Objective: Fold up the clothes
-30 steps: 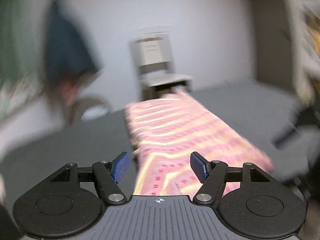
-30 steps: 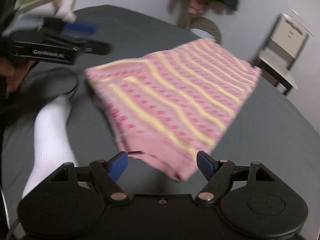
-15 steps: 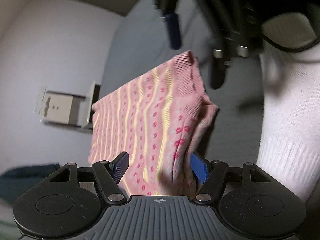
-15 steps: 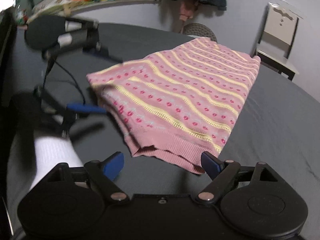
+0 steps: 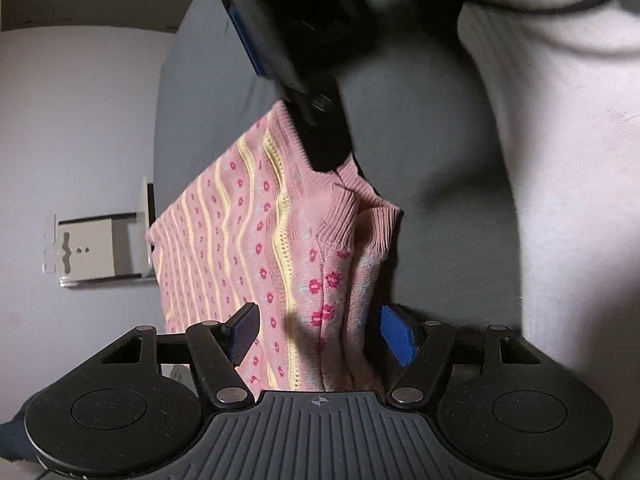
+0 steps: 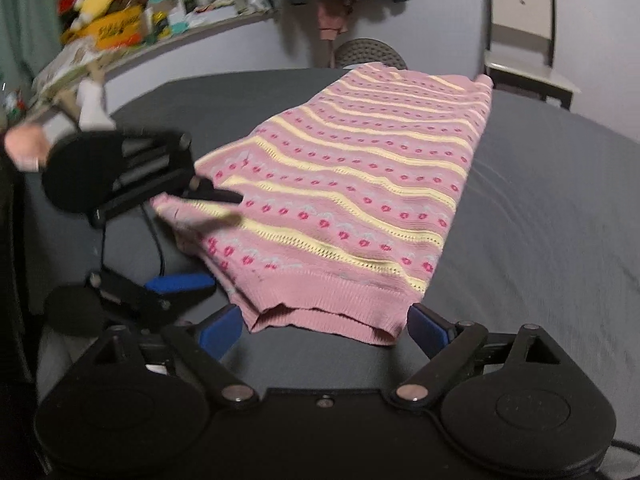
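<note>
Left hand-held gripper (image 5: 316,334), fingers apart, straddles folded pink sweater (image 5: 256,248).

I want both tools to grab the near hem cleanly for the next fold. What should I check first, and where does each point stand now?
1. Left tool open: ok, both pads apart.
2. Sweater between the left tool's pads: ok, its layered edge sits in the gap.
3. Right tool open: ok.
4. Ribbed hem within the right tool's span: ok, it lies between the pads, but contact cannot be told.
5. Sweater flat on the grey cloth: not ok, the near left corner is bunched.
6. Tools apart from each other: cannot tell, they are very close in both views.
</note>
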Action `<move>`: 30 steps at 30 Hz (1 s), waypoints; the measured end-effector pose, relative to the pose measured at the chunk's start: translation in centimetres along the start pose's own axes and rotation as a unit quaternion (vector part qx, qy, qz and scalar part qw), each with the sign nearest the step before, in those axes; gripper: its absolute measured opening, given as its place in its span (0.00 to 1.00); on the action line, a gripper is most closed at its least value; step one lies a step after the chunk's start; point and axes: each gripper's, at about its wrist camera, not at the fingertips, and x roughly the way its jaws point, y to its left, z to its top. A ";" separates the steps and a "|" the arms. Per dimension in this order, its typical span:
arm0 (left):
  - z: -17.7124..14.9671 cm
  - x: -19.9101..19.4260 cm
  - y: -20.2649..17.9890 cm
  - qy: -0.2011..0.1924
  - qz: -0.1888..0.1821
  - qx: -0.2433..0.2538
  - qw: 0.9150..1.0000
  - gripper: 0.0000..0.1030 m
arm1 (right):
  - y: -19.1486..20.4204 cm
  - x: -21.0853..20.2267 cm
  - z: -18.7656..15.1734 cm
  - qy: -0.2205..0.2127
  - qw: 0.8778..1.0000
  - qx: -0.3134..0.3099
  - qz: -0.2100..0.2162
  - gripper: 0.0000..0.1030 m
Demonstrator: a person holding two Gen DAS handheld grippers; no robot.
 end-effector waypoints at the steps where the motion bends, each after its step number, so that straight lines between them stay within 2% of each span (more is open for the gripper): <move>1: 0.1 0.2 -0.2 0.004 0.004 0.001 1.000 0.66 | -0.3 0.0 0.1 0.000 1.000 0.011 0.002 0.90; 6: 0.9 -0.3 -1.4 0.006 0.056 0.017 0.998 0.66 | -1.4 -0.1 0.2 0.008 0.998 0.061 0.004 0.91; 9: 1.2 -0.3 -1.4 0.012 0.083 -0.004 0.996 0.66 | -1.8 -0.4 0.1 0.006 0.997 0.078 0.001 0.91; 13: 1.3 0.1 -1.3 0.021 0.101 -0.021 0.994 0.66 | -2.1 -0.9 -0.1 -0.003 0.996 0.093 -0.003 0.92; 22: 1.0 -0.2 -1.3 0.024 0.109 -0.047 0.993 0.66 | -1.4 -1.7 0.3 -0.041 0.994 0.100 0.010 0.94; 30: 0.5 -0.2 -1.0 0.020 0.109 -0.066 0.992 0.67 | 0.6 -3.6 0.9 -0.110 0.990 0.082 -0.019 1.00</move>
